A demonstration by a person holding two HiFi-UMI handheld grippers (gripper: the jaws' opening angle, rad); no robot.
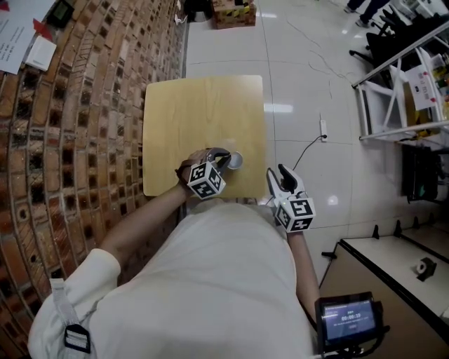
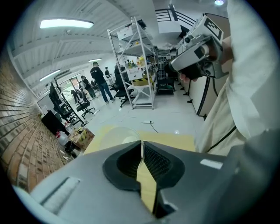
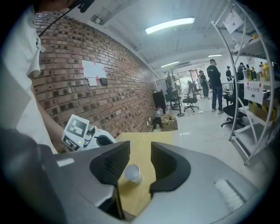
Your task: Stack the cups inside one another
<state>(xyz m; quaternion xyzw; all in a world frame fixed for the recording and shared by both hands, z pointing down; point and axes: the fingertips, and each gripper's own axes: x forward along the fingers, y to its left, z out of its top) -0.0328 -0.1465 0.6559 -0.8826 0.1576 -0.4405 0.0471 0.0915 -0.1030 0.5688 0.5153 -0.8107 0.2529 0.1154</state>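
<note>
A clear plastic cup (image 1: 235,160) is near the front edge of the light wooden table (image 1: 203,112). My left gripper (image 1: 226,158) is shut on the cup's thin rim, and in the left gripper view the see-through wall of the cup (image 2: 114,134) stretches out beyond the pads. In the right gripper view the same cup (image 3: 132,173) appears tilted, mouth towards the camera, with the left gripper (image 3: 101,141) beside it. My right gripper (image 1: 278,175) hangs off the table's front right corner, open, with nothing between its pads. I see no second cup.
A brick wall (image 1: 70,140) runs along the table's left side. To the right is white tiled floor with a power strip and cable (image 1: 323,128) and a metal shelf rack (image 1: 403,91). A cardboard box (image 1: 233,14) stands beyond the table's far end. People stand far off.
</note>
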